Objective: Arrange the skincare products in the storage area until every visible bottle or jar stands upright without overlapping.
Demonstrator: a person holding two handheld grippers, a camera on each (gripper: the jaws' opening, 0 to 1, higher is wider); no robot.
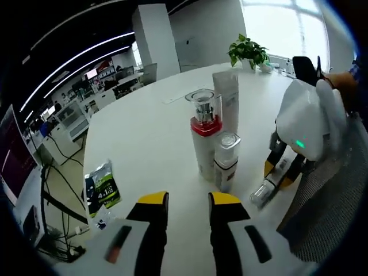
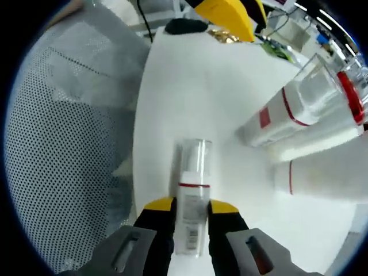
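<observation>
Three upright bottles [image 1: 213,135] cluster mid-bench [image 1: 144,144], blocking a straight reach ahead. Bare bench lies open to their left and beyond. A mesh chair back [image 1: 333,195] crowds the near right edge.

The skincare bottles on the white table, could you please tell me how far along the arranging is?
Done: the tall red-collared pump bottle, the short white clear-capped bottle and the tall white box stand upright. In hand: the right gripper grips the small clear-capped bottle, lying at the table edge. Left: standing it up, clear of the others.
</observation>
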